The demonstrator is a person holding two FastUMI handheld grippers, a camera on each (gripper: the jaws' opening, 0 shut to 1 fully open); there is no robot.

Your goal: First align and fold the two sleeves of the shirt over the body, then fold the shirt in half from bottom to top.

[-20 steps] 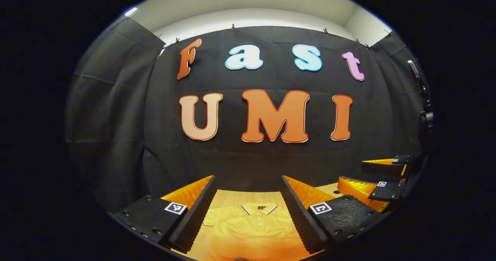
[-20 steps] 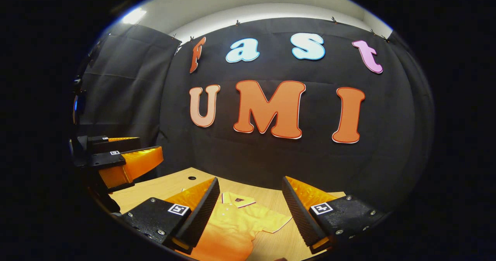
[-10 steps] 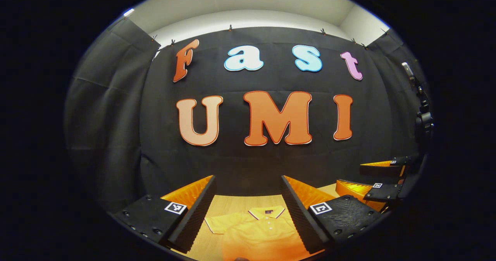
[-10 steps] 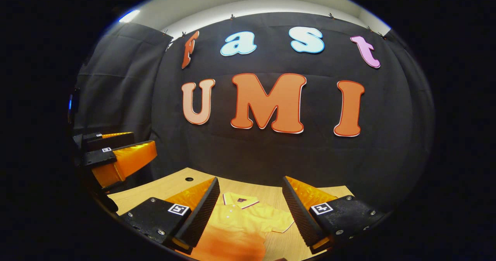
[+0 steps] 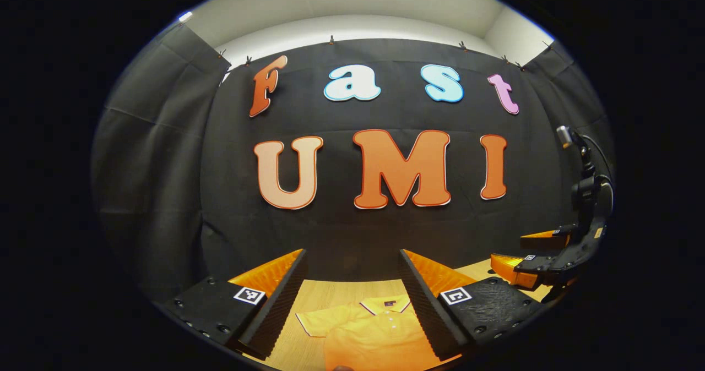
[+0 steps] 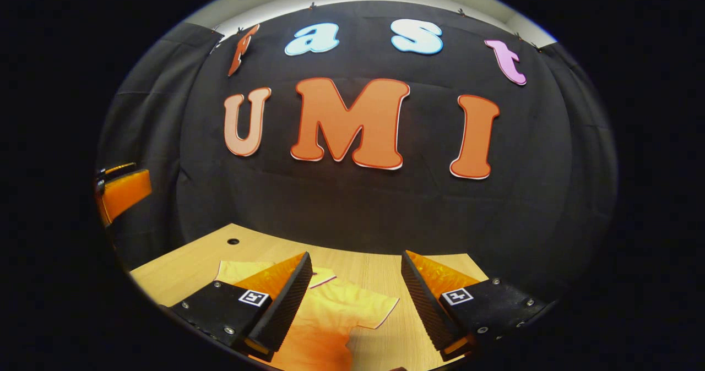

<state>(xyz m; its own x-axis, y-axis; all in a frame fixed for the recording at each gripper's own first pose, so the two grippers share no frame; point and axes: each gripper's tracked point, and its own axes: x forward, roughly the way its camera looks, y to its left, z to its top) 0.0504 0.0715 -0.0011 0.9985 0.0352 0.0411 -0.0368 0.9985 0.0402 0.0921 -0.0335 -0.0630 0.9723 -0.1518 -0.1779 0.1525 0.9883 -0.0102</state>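
Note:
A yellow polo shirt (image 5: 369, 335) with a dark-trimmed collar lies flat on the wooden table (image 5: 325, 294), its sleeves spread out. My left gripper (image 5: 352, 305) hangs open above its collar and chest, holding nothing. In the right gripper view the same shirt (image 6: 336, 318) lies below, one short sleeve (image 6: 372, 310) reaching right. My right gripper (image 6: 355, 305) is open and empty over that sleeve side. The right gripper (image 5: 542, 255) also appears at the far right of the left gripper view. The left gripper (image 6: 118, 192) shows at the left edge of the right gripper view.
The table (image 6: 187, 261) ends at the black cloth wall behind. A small round hole (image 6: 233, 241) sits in the tabletop near its back left corner. A camera stand with a cable (image 5: 584, 178) rises at the right.
The right gripper has tilted down and swung right, so more tabletop and the shirt's sleeve show. The left gripper shifted slightly left. Both stay open.

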